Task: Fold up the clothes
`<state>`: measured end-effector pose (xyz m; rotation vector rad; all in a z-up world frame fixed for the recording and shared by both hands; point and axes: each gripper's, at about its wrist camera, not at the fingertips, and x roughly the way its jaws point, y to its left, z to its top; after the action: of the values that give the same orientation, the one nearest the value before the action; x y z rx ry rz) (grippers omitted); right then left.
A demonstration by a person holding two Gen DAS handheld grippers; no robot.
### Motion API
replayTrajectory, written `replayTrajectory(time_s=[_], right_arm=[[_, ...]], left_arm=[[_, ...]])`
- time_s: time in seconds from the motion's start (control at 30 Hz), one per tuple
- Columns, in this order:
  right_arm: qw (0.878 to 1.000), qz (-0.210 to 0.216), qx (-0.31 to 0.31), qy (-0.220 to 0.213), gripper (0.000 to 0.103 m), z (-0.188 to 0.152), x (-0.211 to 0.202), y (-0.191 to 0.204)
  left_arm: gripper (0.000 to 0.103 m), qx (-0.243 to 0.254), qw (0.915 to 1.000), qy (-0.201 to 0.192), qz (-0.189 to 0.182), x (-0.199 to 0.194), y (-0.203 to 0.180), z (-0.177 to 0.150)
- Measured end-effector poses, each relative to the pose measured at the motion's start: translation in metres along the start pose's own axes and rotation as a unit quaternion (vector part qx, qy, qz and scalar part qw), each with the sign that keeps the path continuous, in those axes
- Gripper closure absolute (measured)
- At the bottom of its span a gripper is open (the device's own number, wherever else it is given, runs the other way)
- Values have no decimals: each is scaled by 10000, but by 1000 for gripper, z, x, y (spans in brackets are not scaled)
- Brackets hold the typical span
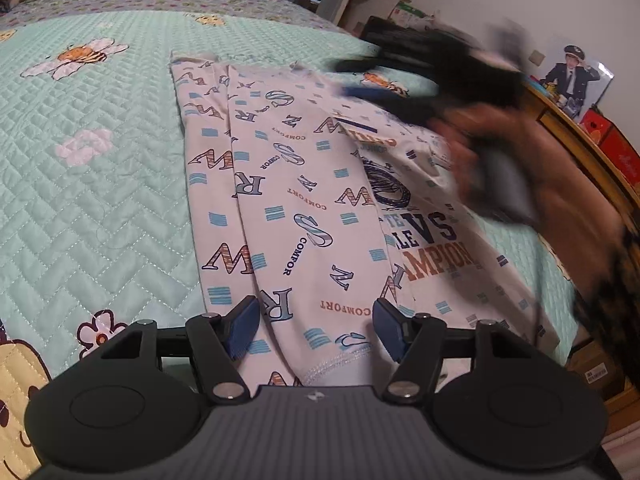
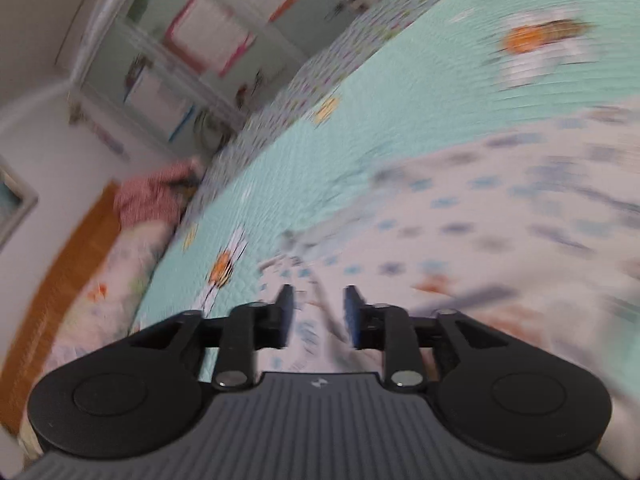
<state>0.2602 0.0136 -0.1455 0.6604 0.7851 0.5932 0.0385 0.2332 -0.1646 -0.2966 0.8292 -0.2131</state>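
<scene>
Printed white clothes (image 1: pixel 304 208) lie spread on the quilted mint bedspread (image 1: pixel 100 184), filling the centre of the left wrist view from its lower edge toward the upper middle. Nearest the camera, the left gripper (image 1: pixel 316 330) hovers just over the near hem with its fingers wide apart and nothing between them. A long side panel already lies turned over the garment's left part, forming a straight lengthwise edge, and a graphic chest print shows at centre right. Farther off, at the upper right of that frame, the right gripper (image 1: pixel 384 84), blurred with motion in a hand (image 1: pixel 520 168), hangs over the far end of the cloth; its own view shows its fingers parted and gripping nothing. By the look of it, a lengthwise fold is in hand; the next move would call for pinching an edge cleanly through one layer.
</scene>
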Motion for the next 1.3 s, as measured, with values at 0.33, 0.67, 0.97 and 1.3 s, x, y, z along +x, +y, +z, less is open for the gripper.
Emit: replayTrajectory(time_s=[0.33,0.67,0.97,1.3], right_arm=[[9408,-1395,1957,-2389,54,-6,-229,-165],[9060,-1209,3105,-2612,53,24,-252,-249],[8893,-1310,3358,-2814,53,48,-229,-260],[9115,-1311,2861,-2650,85,59,-230,-272]], left_arm=[[37,-606,9978,82,258,-8,-13,17],[37,-231,9997,68,-32,-3,-73,38],[36,-232,9966,784,82,32,-110,48],[36,-563,9909,1208,184,47,-109,49]])
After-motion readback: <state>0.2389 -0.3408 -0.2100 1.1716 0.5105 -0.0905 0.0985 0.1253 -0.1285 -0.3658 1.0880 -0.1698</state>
